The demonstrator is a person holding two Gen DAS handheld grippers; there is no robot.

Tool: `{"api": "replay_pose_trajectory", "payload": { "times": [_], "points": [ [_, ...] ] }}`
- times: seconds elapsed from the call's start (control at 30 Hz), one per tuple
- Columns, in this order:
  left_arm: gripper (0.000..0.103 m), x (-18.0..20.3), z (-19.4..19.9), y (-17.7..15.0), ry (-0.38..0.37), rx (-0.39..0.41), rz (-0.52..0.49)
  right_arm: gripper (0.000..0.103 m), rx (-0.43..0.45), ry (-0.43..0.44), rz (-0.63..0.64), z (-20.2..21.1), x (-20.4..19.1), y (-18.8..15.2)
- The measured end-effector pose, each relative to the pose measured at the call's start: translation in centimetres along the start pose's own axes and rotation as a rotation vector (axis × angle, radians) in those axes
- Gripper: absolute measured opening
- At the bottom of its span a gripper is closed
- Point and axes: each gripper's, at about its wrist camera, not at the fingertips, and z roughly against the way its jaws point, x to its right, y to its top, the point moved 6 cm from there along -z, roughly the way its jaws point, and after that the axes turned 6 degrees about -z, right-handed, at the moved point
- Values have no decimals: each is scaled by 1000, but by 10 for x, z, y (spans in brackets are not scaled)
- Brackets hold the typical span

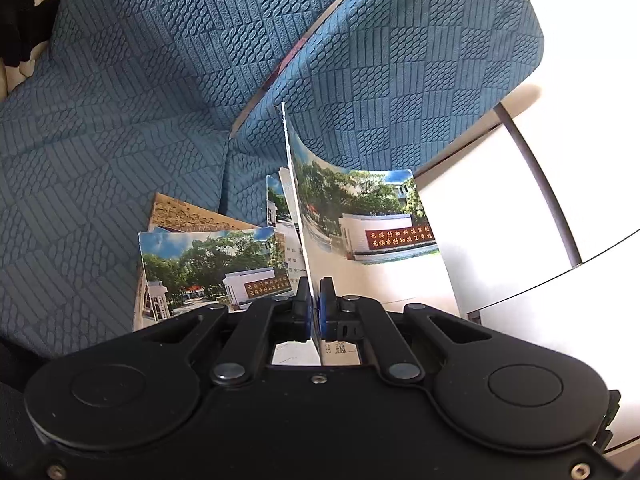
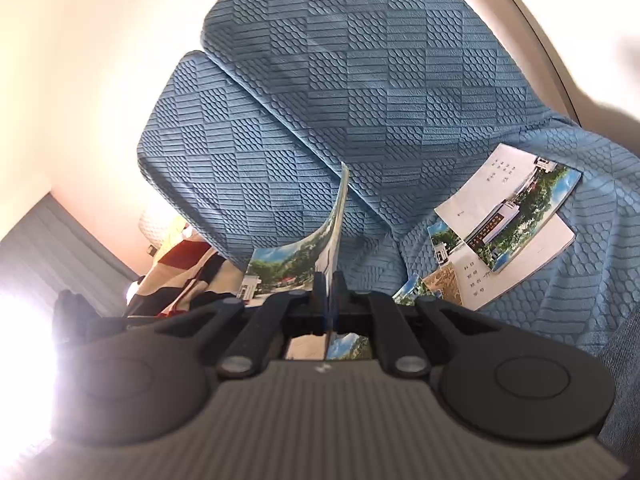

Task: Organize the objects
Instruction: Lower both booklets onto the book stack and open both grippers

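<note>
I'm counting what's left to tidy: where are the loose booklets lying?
In the right wrist view, the loose booklets lie overlapped on the blue sofa cover, right of the right gripper.

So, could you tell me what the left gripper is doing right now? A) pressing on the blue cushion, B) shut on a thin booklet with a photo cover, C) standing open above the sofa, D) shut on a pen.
B: the left gripper is shut on the photo-cover booklet, which stands edge-on between its jaws.
</note>
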Motion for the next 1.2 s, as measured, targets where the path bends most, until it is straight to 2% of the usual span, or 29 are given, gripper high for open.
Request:
{"api": "replay_pose_trajectory", "payload": {
  "times": [0.1,0.37,0.67,0.93,1.0,1.07,1.17,1.2],
  "points": [
    [3,-3,4,-2,9,10,-11,5,-12,-16,2,0,2,-6],
    [3,-31,-16,-21,85,8,-35,5,-60,-87,160,-15,5,-39],
    [5,-64,-47,-49,166,-59,-19,5,-157,-177,137,-41,42,-66],
    [5,-69,-56,-58,196,-84,-19,11,-231,-256,138,-50,59,-79],
    [5,-73,-57,-59,200,-87,-4,15,-235,-269,131,-50,60,-78],
    [4,-74,-56,-58,213,-85,-2,32,-237,-297,118,-49,63,-76],
    [3,-77,-56,-59,215,-90,13,47,-216,-298,86,-41,66,-70],
    [4,-79,-57,-59,217,-92,15,49,-212,-306,81,-39,68,-70]
  ]
}}
